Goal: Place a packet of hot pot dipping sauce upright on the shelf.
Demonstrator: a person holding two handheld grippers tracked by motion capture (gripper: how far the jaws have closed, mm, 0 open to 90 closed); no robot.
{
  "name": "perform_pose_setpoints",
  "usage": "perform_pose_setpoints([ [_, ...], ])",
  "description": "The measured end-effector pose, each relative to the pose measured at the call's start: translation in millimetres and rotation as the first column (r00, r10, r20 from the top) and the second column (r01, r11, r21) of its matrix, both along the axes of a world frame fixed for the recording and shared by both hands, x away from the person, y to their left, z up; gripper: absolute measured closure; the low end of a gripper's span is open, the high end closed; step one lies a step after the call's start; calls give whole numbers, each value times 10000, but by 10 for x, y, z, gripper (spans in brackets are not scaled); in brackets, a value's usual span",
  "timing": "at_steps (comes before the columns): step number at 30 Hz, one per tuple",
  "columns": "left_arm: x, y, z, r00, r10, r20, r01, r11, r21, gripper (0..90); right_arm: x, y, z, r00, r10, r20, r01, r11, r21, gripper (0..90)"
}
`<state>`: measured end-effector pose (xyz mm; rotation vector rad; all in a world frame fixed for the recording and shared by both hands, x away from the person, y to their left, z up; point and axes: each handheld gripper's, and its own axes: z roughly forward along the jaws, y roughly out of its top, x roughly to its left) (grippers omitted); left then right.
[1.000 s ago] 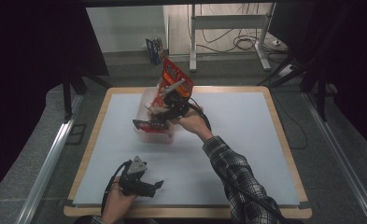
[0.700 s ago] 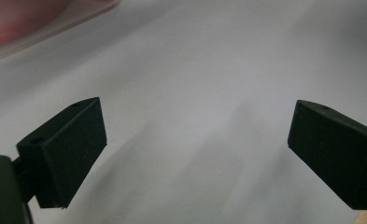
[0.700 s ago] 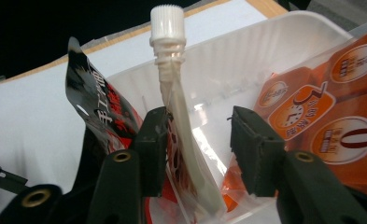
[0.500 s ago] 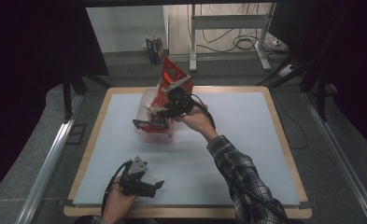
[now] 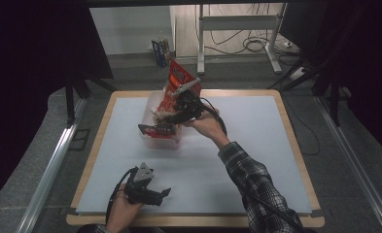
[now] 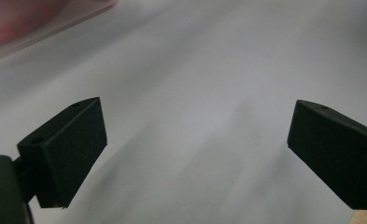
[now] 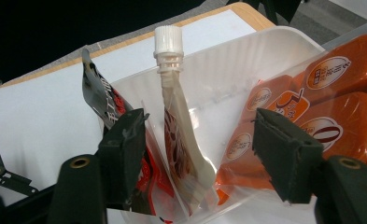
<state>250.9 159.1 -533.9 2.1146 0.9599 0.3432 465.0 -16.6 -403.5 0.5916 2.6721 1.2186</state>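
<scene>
A clear plastic bin (image 5: 152,103) stands at the table's far middle with snack packets in it. In the right gripper view a spouted pouch (image 7: 176,116) with a white cap stands inside the bin (image 7: 228,65), between an orange bag (image 7: 321,93) and a dark red packet (image 7: 97,98). My right gripper (image 7: 202,140) straddles the pouch; its jaws have just been opening and the pads stand clear of it. From above, the right gripper (image 5: 166,119) reaches into the bin from the right. My left gripper (image 5: 163,194) rests open on the white mat near the front edge, nothing between its jaws (image 6: 195,135).
A tall orange bag (image 5: 179,80) leans up out of the bin's far side. The white mat (image 5: 256,145) covers the wooden table. Beyond the table are a metal frame leg (image 5: 200,39), floor cables and a small box (image 5: 160,48).
The right gripper's jaws have spread apart around the pouch in the bin, and the right hand has shifted slightly. The left hand and its gripper have stayed put.
</scene>
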Motion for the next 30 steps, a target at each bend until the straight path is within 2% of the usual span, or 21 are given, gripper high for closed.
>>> perform_pose_setpoints([
  [19, -1, -7, -2, 10000, -3, 7, 3, 10000, 24, 46, -66, -105, 87, 9996, -286, 83, 286, 9995, 102, 240],
  [30, 0, 4, 14, 9999, -44, -157, 40, 9997, -226, 48, -104, -200, 68, 9994, -306, 185, 305, 9995, 49, 155],
])
